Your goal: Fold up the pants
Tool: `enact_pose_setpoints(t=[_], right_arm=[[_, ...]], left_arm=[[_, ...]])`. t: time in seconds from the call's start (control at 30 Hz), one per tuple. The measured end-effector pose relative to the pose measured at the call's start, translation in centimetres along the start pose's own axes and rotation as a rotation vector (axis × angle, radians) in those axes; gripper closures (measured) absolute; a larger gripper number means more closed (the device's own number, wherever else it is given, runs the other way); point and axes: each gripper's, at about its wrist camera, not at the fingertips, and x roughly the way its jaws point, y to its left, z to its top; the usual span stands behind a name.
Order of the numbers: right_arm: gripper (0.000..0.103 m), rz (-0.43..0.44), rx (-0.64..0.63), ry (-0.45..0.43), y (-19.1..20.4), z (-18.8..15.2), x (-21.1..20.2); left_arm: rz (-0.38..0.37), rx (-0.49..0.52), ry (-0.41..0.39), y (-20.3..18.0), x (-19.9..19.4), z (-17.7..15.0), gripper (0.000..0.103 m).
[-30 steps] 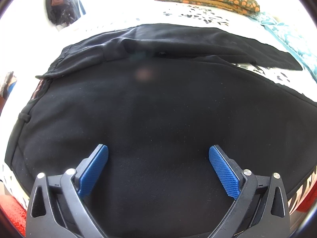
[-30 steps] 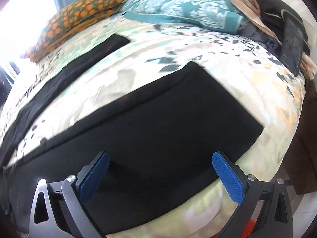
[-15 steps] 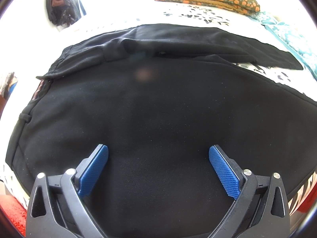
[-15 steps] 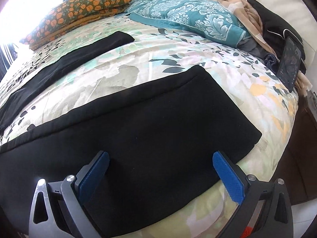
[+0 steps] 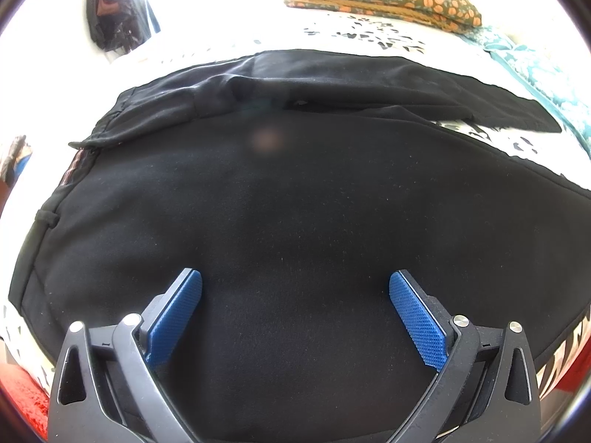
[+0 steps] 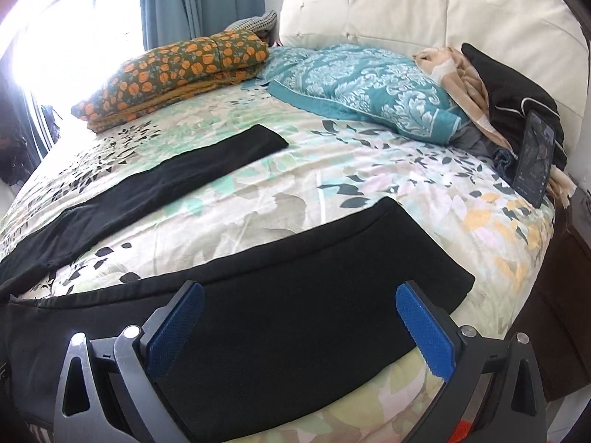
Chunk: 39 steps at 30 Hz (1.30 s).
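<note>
Since a second ago my right tongs have tilted up, so the cream headboard and blue curtain now show; my left tongs have barely shifted. Both are spread wide, holding nothing. Black pants lie flat on the floral bedspread, legs splayed apart toward an orange-patterned pillow and a teal pillow. A phone leans against heaped clothes.
</note>
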Motion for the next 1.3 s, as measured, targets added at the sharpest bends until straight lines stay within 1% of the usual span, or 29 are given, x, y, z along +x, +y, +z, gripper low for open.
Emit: enact_pose_setpoints(t=[0.27,0.4,0.6,0.73,0.9,1.0,1.17,1.3], right_arm=[[0.0,0.076,-0.067,0.02,3.5,-0.2,0.0],[0.0,0.102,-0.088,0.016,4.6,-0.3,-0.2],[0.0,0.132,-0.114,0.047,5.9,-0.7,0.5],[0.0,0.153,-0.131,0.057,6.9,-0.9,0.8],[0.0,0.18,-0.155,0.076,8.3,-1.3,1.5],[0.0,0.201,-0.165,0.079,8.9,-1.4,1.6],[0.0,0.236,-0.163,0.094,9.7,-1.4,2.0],[0.0,0.26,-0.16,0.098,10.5,-1.1,2.4]], left_arm=[[-0.011,-0.007,0.007,0.2,-0.2,0.2,0.001],[-0.028,-0.036,-0.003,0.6,-0.5,0.3,0.002],[-0.031,-0.105,-0.03,1.5,-1.4,0.8,0.002],[-0.004,-0.135,-0.066,2.3,-2.2,1.4,0.002],[0.04,-0.165,-0.073,3.1,-2.4,1.9,0.002],[0.035,-0.17,-0.085,3.3,-2.7,3.0,0.002],[0.019,-0.17,-0.115,2.9,-2.9,6.5,0.002],[0.055,-0.177,-0.107,2.4,-1.0,9.4,0.002]])
